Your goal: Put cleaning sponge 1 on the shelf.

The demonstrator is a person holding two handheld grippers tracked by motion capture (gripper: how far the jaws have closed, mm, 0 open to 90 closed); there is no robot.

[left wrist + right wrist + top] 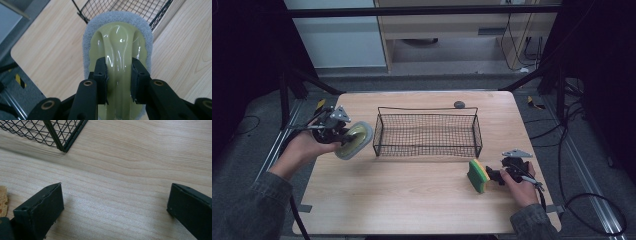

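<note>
My left gripper is shut on the ridge handle of a scrubber, held above the table's left side just left of the wire basket. In the left gripper view the black jaws pinch the glossy pale yellow-green handle of the scrubber, whose grey pad rims it, and the left gripper points toward the basket. My right gripper rests low at the front right, beside a yellow and green sponge standing on edge. The right gripper is open with bare wood between its jaws; a sliver of sponge lies outside one jaw.
The black wire basket sits mid-table with nothing visible inside it. A small dark grey object lies behind it near the far edge. The wooden table has bare room along the front. Cables trail on the floor to the right.
</note>
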